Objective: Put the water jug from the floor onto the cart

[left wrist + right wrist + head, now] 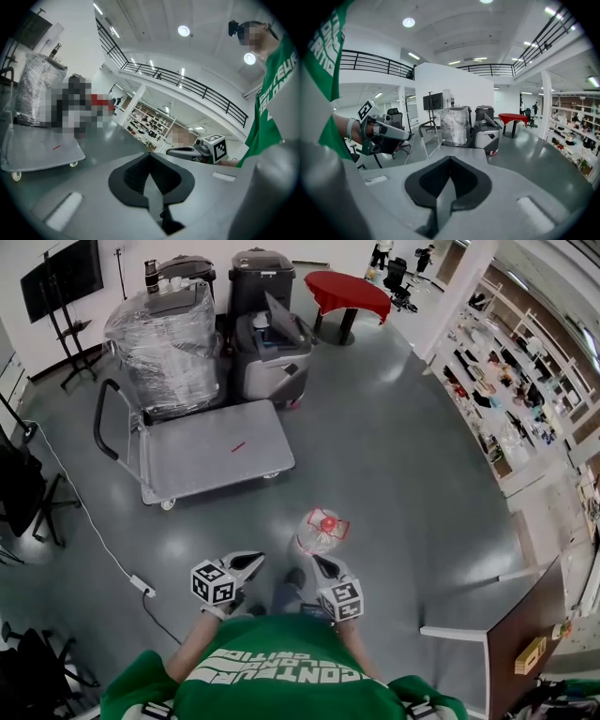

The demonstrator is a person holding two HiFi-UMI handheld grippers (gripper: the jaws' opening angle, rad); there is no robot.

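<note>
**Water jug on the floor ahead of two shut tools**

Seen from the head camera, a clear, rounded plastic water jug (321, 531) with a red cap stands on the glossy grey floor (394, 474), just below the picture's centre. The left tool (246, 565) is near the jug's 8 o'clock and the right tool (324, 568) just beside its 6 o'clock. Each tool's dark jaws are pressed together with nothing between them.

The cart (211, 454), a flat grey metal platform on small wheels with a curved black push handle (99, 416), sits at the jug's 10 o'clock, and a stretch of floor lies between them. At the cart's 12 o'clock is a bulky stack wrapped in shiny plastic film (169, 343), with a boxy grey machine (272, 352) beside it. A round table draped in red cloth (349, 292) stands far off at 12 o'clock. Stocked shelves (506, 390) line the 2 o'clock side. A white power strip (142, 585) on a trailing cable lies at the jug's 8 o'clock.
</note>
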